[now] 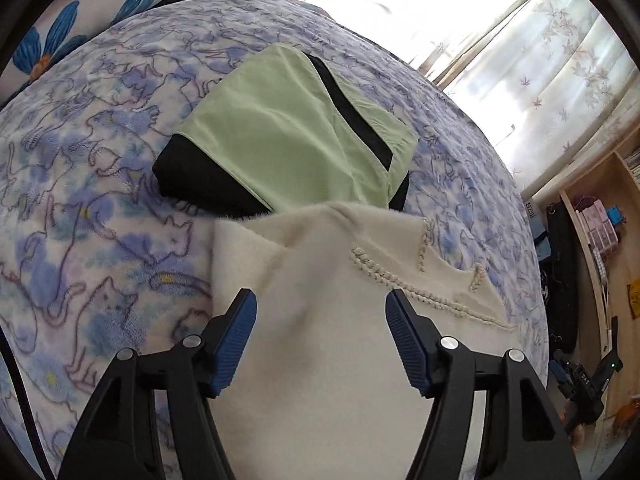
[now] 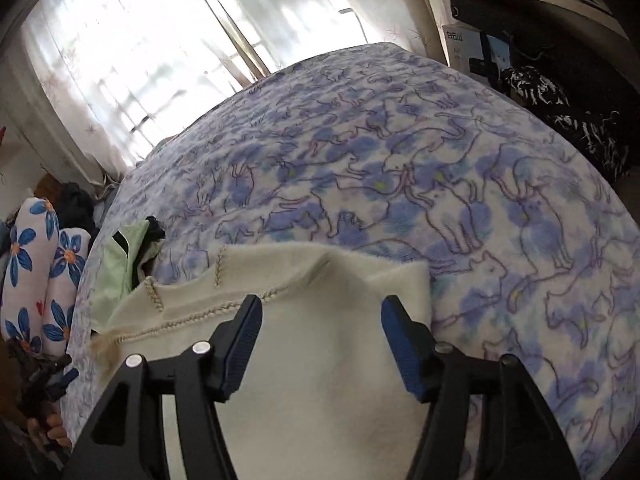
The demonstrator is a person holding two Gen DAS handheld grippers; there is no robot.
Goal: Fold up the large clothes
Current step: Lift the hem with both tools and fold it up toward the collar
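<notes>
A cream fleece garment [image 1: 320,320] with stitched edging lies folded on the bed, under both grippers. It also shows in the right wrist view [image 2: 320,352]. My left gripper [image 1: 321,308] is open, with its fingers spread just above the cream cloth and nothing between them. My right gripper [image 2: 321,314] is open too, over the garment's far right part. A folded green and black garment [image 1: 288,136] lies just beyond the cream one; its edge shows in the right wrist view [image 2: 120,264].
The bed has a blue cat-print blanket [image 1: 100,200], also seen in the right wrist view [image 2: 480,200]. Flower-print pillows [image 2: 36,272] sit at the head. Curtained windows [image 2: 140,48] stand behind. Wooden shelves [image 1: 600,248] and dark bags [image 2: 560,112] stand beside the bed.
</notes>
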